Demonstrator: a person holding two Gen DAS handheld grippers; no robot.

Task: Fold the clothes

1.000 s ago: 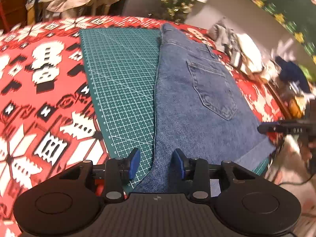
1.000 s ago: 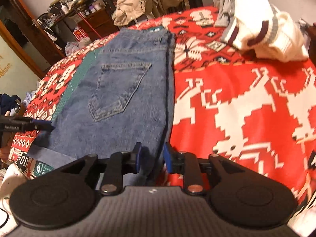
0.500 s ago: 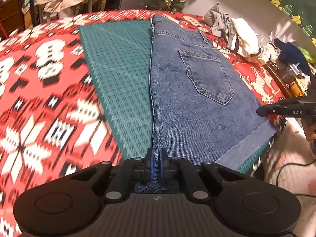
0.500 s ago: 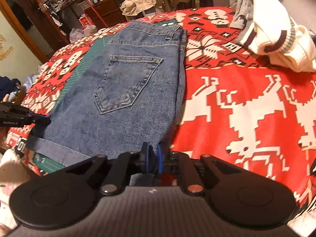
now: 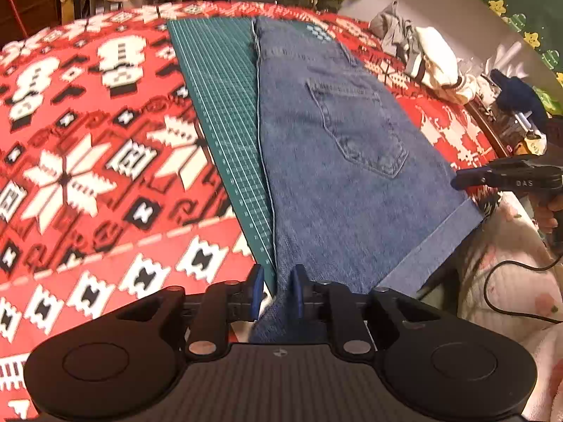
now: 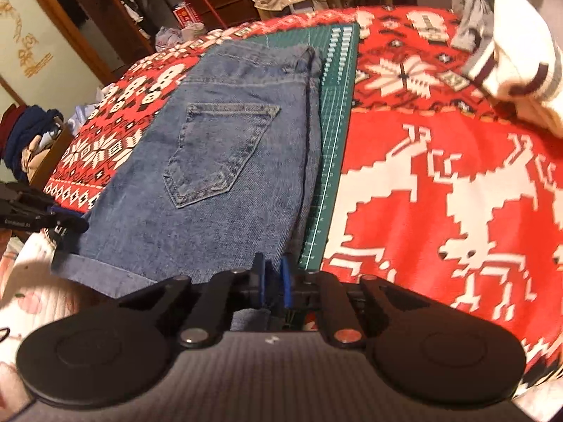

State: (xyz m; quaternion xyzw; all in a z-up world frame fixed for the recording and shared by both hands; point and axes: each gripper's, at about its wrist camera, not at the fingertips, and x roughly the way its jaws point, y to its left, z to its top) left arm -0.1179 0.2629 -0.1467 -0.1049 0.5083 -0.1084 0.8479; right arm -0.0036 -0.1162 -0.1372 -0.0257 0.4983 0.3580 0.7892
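Red patterned blanket [image 5: 88,161] covering surface. Green cutting mat [image 5: 225,116] lying on it. Folded jeans [image 5: 334,161] lying over mat, pocket up, cuffed hem hanging off near edge. Left gripper [image 5: 276,290] opening slightly, denim edge sitting between blue pads. Right gripper [image 6: 272,283] opening slightly, denim between pads.

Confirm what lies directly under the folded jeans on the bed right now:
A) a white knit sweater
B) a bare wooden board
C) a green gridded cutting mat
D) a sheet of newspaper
C: the jeans lie on a green cutting mat with white grid lines, which shows along their long edge in both wrist views and rests on the red patterned blanket.
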